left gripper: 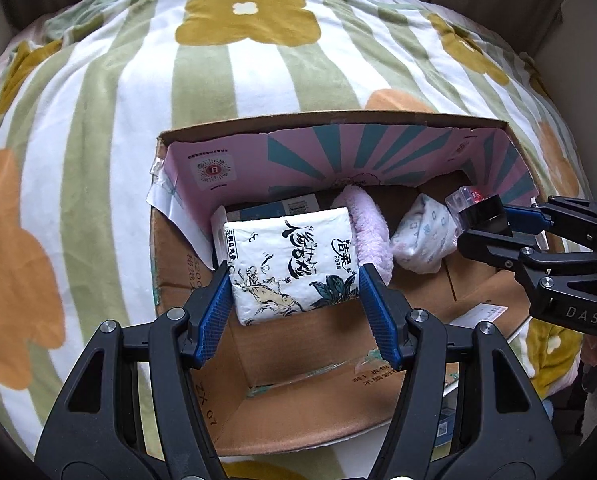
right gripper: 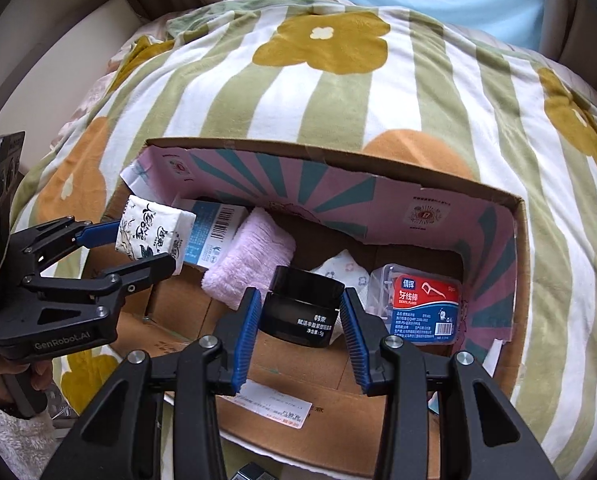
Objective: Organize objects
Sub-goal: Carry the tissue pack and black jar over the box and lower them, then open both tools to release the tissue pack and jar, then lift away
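The left gripper (left gripper: 294, 280) clamps a white tissue pack (left gripper: 290, 260) at the frame centre, over the cardboard box (left gripper: 318, 344). The right gripper (right gripper: 300, 320) grasps a black jar (right gripper: 302, 312), lower centre, beside the dental floss box (right gripper: 422, 308) and pink towel (right gripper: 250, 260).

Left wrist view: sits behind left gripper (left gripper: 294, 292), looks forward and down along fingers into cardboard box (left gripper: 338, 412) from near edge, close range. Right wrist view: same posture behind right gripper (right gripper: 300, 320), aimed at box right end. Shared: box interior, pink inner wall, striped floral blanket (right gripper: 338, 96) beyond far edge. Each view catches other gripper at its side margin.
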Demonstrator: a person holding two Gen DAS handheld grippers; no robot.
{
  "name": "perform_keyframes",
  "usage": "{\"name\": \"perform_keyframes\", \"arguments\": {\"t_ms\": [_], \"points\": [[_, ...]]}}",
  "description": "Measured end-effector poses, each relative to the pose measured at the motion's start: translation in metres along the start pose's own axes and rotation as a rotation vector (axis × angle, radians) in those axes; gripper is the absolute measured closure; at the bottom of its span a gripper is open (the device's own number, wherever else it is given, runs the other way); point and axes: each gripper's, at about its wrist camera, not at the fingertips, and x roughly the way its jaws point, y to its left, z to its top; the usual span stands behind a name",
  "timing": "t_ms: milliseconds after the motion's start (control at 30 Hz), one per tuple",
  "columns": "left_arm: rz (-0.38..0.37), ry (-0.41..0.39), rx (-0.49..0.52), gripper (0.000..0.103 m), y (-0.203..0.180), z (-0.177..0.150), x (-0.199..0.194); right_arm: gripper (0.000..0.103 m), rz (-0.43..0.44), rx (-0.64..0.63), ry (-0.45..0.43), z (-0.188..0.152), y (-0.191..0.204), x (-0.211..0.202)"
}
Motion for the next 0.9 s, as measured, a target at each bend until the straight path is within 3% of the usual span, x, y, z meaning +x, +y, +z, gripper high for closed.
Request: {"name": "perform_keyframes", "arguments": {"t_ms": [267, 333, 367, 400, 433, 467, 533, 900], "points": [[0.015, -0.015, 0.006, 0.044, -0.001, 0.001, -0.007, 0.065, 0.033, 0.023, -0.001, 0.005, -0.001, 0.001], [0.013, -0.02, 0.012, 0.04, -0.004, 0.002, -0.011, 0.065, 0.038, 0.03, -0.008, 0.006, 0.0, 0.0], [0.016, -0.019, 0.019, 0.031, -0.006, 0.003, -0.012, 0.063, 0.035, 0.034, -0.014, 0.007, 0.0, -0.001], [0.029, -0.02, 0.027, 0.01, -0.008, 0.002, -0.014, 0.06, 0.03, 0.037, -0.023, 0.007, 0.0, -0.002], [0.043, -0.027, 0.035, 0.0, -0.01, 0.001, -0.016, 0.05, 0.018, 0.042, -0.03, 0.008, 0.0, -0.004], [0.055, -0.039, 0.049, 0.0, -0.012, -0.001, -0.019, 0.036, 0.002, 0.051, -0.038, 0.008, -0.001, -0.006], [0.085, -0.055, 0.069, 0.0, -0.015, -0.004, -0.022, 0.025, -0.017, 0.073, -0.062, 0.008, -0.004, -0.011], [0.054, -0.091, 0.05, 0.0, -0.014, -0.019, -0.04, 0.025, -0.03, 0.102, -0.063, 0.0, -0.008, -0.021]]}}
